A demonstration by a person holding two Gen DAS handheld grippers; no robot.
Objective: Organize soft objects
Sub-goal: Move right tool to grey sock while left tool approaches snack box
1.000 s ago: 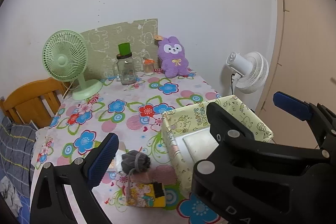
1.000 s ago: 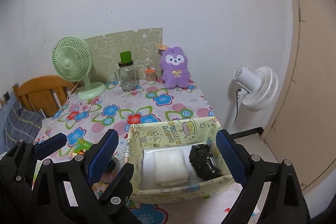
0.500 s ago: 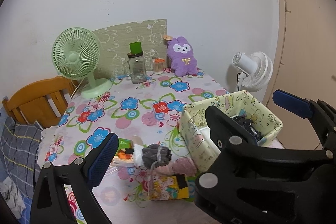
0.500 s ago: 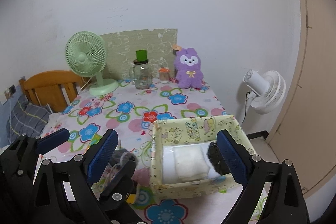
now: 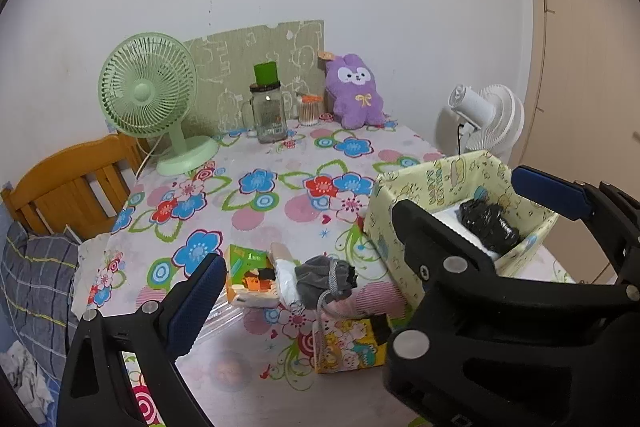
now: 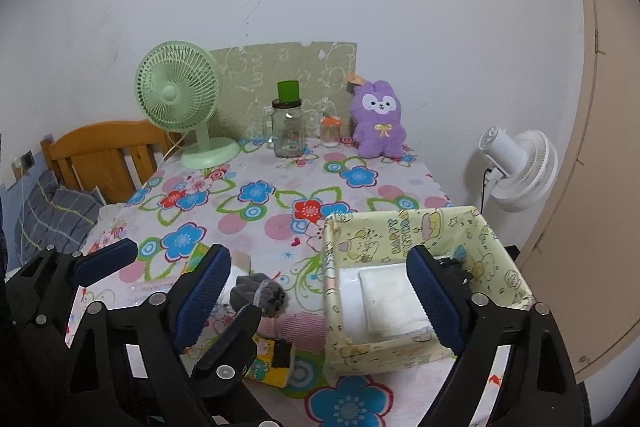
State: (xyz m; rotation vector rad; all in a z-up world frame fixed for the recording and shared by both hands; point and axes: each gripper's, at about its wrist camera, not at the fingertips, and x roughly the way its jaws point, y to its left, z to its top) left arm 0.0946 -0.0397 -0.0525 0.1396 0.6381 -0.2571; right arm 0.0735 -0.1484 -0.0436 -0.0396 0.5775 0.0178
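Observation:
A grey sock bundle lies on a pink sock near the table's front, beside a white roll. To their right stands a yellow cartoon box holding a white folded cloth and a black bundle. A purple plush bunny sits against the far wall. My left gripper hangs open above the socks, holding nothing. My right gripper is beside it, its jaws closing a little with nothing held; its left finger crosses the left gripper's right finger.
Two tissue packs lie by the socks, one green and one yellow. At the back stand a green fan, a glass jar and a small swab jar. A white fan is off the right edge, a wooden headboard at left.
Both grippers have drawn left and back, so the socks, packs and box slid right and up in both views. The right jaws stand slightly narrower.

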